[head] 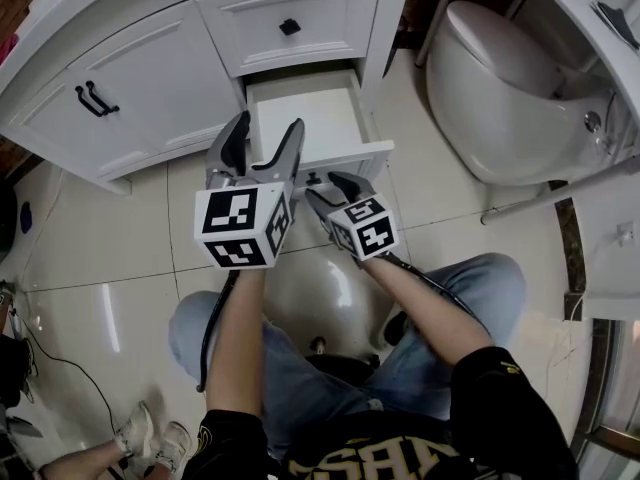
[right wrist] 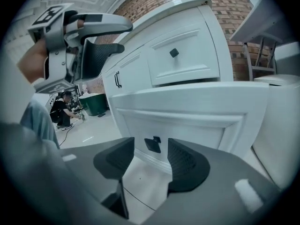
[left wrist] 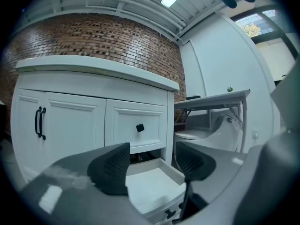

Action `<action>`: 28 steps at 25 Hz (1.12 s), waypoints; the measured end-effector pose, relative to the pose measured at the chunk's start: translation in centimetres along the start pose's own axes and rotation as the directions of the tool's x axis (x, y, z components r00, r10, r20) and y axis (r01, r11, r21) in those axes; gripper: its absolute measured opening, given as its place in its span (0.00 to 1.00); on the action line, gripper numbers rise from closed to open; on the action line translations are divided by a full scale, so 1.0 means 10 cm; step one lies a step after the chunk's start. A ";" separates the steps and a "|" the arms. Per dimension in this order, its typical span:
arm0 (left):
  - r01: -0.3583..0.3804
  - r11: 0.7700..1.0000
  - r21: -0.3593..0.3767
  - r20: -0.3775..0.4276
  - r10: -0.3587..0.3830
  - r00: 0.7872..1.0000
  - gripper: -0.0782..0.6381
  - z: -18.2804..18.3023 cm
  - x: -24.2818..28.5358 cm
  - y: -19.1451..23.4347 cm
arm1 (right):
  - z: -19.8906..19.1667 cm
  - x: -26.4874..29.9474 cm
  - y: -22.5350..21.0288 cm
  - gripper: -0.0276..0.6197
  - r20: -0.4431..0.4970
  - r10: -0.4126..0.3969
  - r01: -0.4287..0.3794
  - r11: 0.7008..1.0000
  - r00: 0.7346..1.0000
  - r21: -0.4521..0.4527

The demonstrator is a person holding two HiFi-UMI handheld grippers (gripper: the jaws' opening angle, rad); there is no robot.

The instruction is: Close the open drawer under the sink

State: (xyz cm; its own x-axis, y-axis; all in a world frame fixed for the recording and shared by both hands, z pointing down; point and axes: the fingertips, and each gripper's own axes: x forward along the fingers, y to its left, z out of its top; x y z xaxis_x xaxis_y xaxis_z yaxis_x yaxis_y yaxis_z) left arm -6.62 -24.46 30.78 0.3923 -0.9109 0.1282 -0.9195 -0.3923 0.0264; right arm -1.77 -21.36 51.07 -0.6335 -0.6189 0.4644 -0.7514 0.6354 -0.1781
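Observation:
The open white drawer point(head: 305, 118) juts out of the vanity point(head: 120, 58) under a closed upper drawer point(head: 290, 23); it is empty inside. My left gripper point(head: 267, 128) hovers over the drawer's left front corner, open, nothing between its jaws; in the left gripper view point(left wrist: 152, 165) the drawer's inside point(left wrist: 150, 186) lies just below. My right gripper point(head: 328, 186) sits in front of the drawer front, open. In the right gripper view point(right wrist: 151, 158) the drawer front point(right wrist: 187, 111) fills the middle, and its small black knob point(right wrist: 153, 144) shows just beyond the jaws, untouched.
A white toilet point(head: 510, 98) stands right of the vanity, close to the drawer's right side. Cabinet doors with black handles point(head: 90, 98) lie to the left. The person's knees in jeans point(head: 430, 308) are below the grippers. Someone's shoes point(head: 150, 433) and a cable point(head: 60, 363) lie on the tiled floor at left.

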 end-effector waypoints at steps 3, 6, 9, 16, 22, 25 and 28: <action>-0.002 1.000 0.000 -0.007 0.002 1.000 0.54 -0.02 0.04 0.07 | 0.00 0.13 0.01 0.35 -0.001 0.012 -0.012 1.000 1.000 0.006; -0.014 1.000 -0.009 -0.014 0.013 1.000 0.54 -0.05 0.03 0.18 | -0.02 0.23 -0.01 0.24 -0.003 -0.002 0.002 1.000 1.000 -0.019; -0.024 1.000 -0.015 -0.012 0.024 1.000 0.54 -0.04 0.01 0.27 | -0.01 0.29 -0.03 0.23 -0.015 -0.039 0.038 0.997 0.999 -0.068; -0.025 1.000 -0.014 -0.034 0.025 0.999 0.54 -0.11 0.00 0.37 | 0.11 0.52 -0.21 0.23 -0.010 -0.049 0.048 0.996 0.999 -0.069; -0.035 0.999 -0.011 -0.063 0.035 0.997 0.54 -0.23 0.01 0.55 | 0.32 0.80 -0.44 0.23 0.008 -0.059 0.060 0.997 0.998 -0.038; -0.044 0.999 -0.021 -0.078 0.042 0.996 0.54 -0.29 0.03 0.66 | 0.40 0.92 -0.55 0.22 0.018 -0.081 0.082 0.995 0.997 -0.050; -0.047 0.998 -0.029 -0.082 0.045 0.996 0.54 -0.32 0.07 0.77 | 0.51 1.04 -0.66 0.22 0.045 -0.095 0.098 0.994 0.994 -0.055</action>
State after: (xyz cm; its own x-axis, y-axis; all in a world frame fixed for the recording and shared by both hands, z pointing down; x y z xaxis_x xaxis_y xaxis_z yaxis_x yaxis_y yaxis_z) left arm -13.51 -27.68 34.23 0.3475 -0.9138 0.2101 -0.9373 -0.3452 0.0489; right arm -4.35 -34.37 52.64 -0.5665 -0.6967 0.4401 -0.7983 0.5964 -0.0836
